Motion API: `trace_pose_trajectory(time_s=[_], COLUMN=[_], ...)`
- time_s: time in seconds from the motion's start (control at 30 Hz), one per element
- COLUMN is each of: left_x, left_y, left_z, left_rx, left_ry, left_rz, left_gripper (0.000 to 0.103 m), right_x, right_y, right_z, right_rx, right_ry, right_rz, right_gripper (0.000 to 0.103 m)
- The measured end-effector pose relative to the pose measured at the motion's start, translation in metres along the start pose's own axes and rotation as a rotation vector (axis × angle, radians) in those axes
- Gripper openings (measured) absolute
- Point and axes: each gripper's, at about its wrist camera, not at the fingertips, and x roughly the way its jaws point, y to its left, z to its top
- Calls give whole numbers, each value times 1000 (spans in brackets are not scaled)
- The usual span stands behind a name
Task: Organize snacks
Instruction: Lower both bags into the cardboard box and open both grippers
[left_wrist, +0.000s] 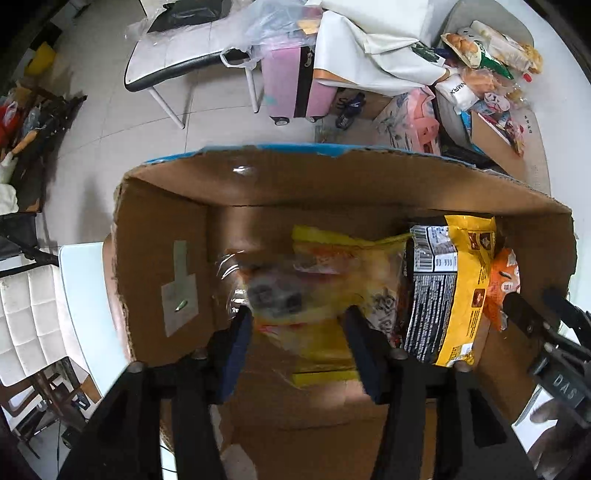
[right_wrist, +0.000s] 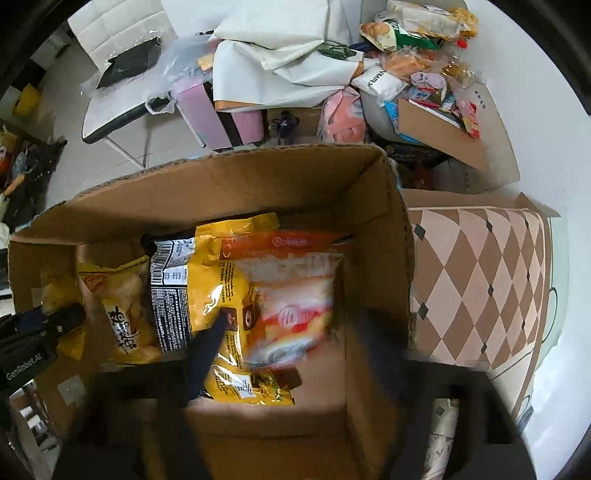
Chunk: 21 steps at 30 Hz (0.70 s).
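Two handheld grippers point down into an open brown cardboard box, and several snack packets lie inside it. No earlier view is at hand, so only the present positions can be told.

Seen from the left wrist camera, the left gripper hangs over a clear-fronted yellow snack bag, which looks blurred. Its dark fingers stand apart, one on each side of the bag's lower part, and whether the pads press on the wrapper cannot be told from this view. Just right of that bag lies a yellow and black foil packet with a barcode panel, and beyond it, against the box's right wall, an orange and white snack pouch.

From the right wrist camera, the right gripper has its jaws spread wide. One dark finger lies across the yellow and black foil packet; the other is a blur near the box's right wall. The orange and white snack pouch sits between them, blurred and not pinched. The cardboard box stands beside a brown and cream diamond-patterned surface. Behind the box, a heap of other snack packets rests on a white table.
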Motion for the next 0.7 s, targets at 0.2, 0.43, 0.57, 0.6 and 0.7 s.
trace_pose_trajectory(time_s=[0.2, 0.43, 0.57, 0.6, 0.7], left_x=[-5, -23, -35, -38, -48], left_y=[-5, -8, -5, -6, -9], left_z=[-1, -21, -43, -49, -67], left_rx=[11, 6, -33, -29, -22], left_ry=[-15, -66, -102, -118, -167], left_rz=[12, -19, -32, -23, 5], left_gripper=[81, 83, 83, 83, 83], right_x=[0, -14, -29, -33, -45], right_y=[9, 13, 15, 16, 18], right_z=[-5, -22, -37, -43, -58], right_rx=[-20, -17, -16, -19, -29], right_ry=[-4, -16, -53, -66, -96], right_rz=[-3, 32, 44, 41, 40], right_gripper=[91, 92, 92, 92, 92])
